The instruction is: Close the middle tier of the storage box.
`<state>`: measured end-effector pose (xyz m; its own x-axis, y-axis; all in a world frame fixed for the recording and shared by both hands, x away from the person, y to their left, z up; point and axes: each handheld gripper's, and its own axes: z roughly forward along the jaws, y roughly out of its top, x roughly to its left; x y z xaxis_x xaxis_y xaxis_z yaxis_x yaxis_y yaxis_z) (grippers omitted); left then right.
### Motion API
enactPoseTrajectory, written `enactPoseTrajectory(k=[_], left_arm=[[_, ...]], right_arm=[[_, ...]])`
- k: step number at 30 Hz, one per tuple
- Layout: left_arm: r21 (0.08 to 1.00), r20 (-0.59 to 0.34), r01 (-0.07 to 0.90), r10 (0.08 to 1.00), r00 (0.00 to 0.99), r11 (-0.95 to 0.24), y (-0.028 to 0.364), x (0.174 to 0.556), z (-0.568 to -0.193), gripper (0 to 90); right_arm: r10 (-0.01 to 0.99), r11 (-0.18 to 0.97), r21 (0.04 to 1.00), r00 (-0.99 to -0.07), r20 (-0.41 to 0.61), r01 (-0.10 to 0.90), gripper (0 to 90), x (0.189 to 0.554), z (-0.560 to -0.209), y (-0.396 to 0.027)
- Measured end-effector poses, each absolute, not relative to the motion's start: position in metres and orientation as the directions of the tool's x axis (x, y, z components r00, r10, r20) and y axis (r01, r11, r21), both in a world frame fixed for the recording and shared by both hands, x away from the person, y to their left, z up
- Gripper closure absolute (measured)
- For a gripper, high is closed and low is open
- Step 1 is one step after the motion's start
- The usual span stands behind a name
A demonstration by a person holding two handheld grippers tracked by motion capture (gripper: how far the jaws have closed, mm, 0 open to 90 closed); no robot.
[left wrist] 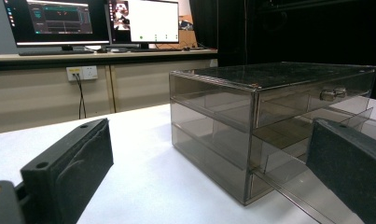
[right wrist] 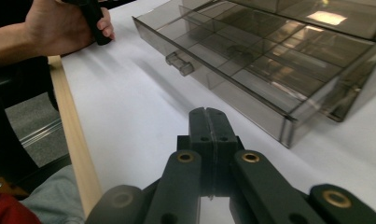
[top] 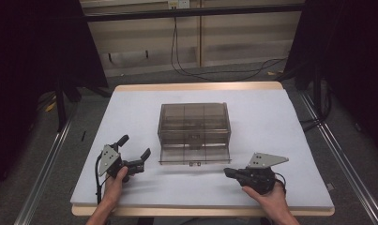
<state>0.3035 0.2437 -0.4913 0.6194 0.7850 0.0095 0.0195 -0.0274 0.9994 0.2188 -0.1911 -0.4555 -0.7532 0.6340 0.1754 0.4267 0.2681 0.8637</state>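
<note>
Closest to the camera sits the right gripper (right wrist: 207,122), its two black jaws pressed flat together with nothing between them, resting low over the white table cover (top: 271,122) at the near right. Across from it, the left gripper (top: 136,152) stands with its jaws spread wide and empty, aimed toward the smoky plastic drawer cabinet (top: 194,125) that sits in the middle of the table.

The bottom drawer (right wrist: 251,65) is pulled out toward the person, its divided compartments open to view and, as far as I can tell, empty. Its small clear handle (right wrist: 180,63) juts from the front face, roughly between the two grippers and apart from both.

From where I stand, the main risk looks like the cabinet itself. It seems light, and the cover under it looks smooth, so a push on the drawer front from one side only could skate the whole box backward or twist it rather than close the drawer. An off-centre push might also cock the drawer in its track and jam it. The handle is small, clear and hard to see against the tinted front; the closed right jaws could slip off it, and the wide left jaws could knock the thin front wall.
</note>
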Motion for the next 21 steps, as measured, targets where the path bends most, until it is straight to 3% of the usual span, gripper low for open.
enactPoseTrajectory(k=[21], left_arm=[[0.999,0.009,0.021,0.783,0.622,-0.028,0.244,0.304,-0.491,0.9]], right_arm=[[0.564,0.345,0.839,-0.808,0.173,0.420,90.0,0.231,-0.455,-0.156]])
